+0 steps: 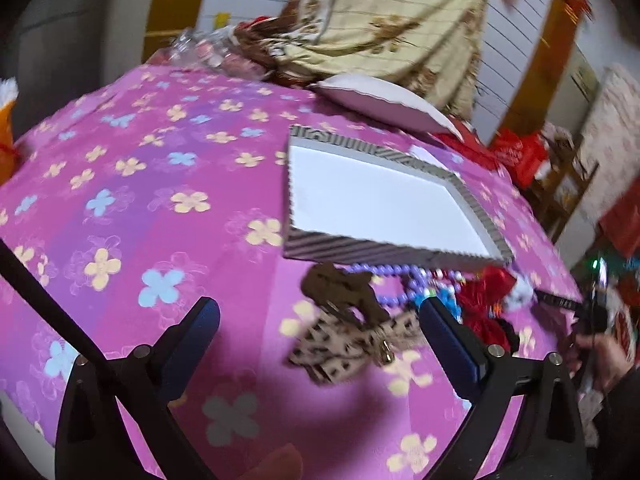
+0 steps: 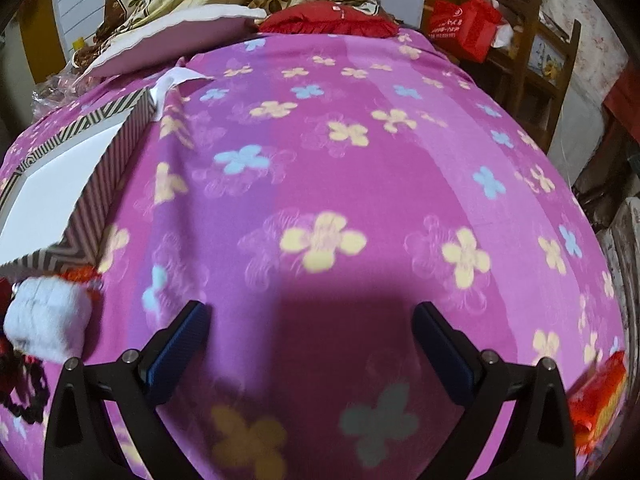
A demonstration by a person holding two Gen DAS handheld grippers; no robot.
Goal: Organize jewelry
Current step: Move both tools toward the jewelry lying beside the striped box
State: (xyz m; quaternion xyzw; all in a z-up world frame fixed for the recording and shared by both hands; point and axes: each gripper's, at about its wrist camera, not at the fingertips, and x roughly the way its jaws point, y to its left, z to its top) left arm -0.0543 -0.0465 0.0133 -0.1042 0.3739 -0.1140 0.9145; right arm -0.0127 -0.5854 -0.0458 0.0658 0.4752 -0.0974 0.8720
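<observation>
A striped box lid with a white inside (image 1: 380, 204) lies on the pink flowered bedspread (image 1: 160, 200). In front of it sits a heap of accessories: a brown hair bow (image 1: 344, 288), a leopard-print bow (image 1: 348, 344), a purple bead necklace (image 1: 400, 284) and a red shiny piece (image 1: 488, 300). My left gripper (image 1: 320, 312) is open just above and in front of the bows, nothing between its fingers. My right gripper (image 2: 312, 316) is open over bare bedspread (image 2: 360, 160). The striped box (image 2: 60, 184) and a white fluffy item (image 2: 44, 320) are at that view's left edge.
A white pillow (image 1: 384, 100) and a beige floral quilt (image 1: 400, 20) lie at the bed's far end. A red cushion (image 2: 332, 20) and a red bag (image 2: 464, 28) on a wooden chair are beyond. A hand (image 1: 600, 360) holds the other gripper at the right.
</observation>
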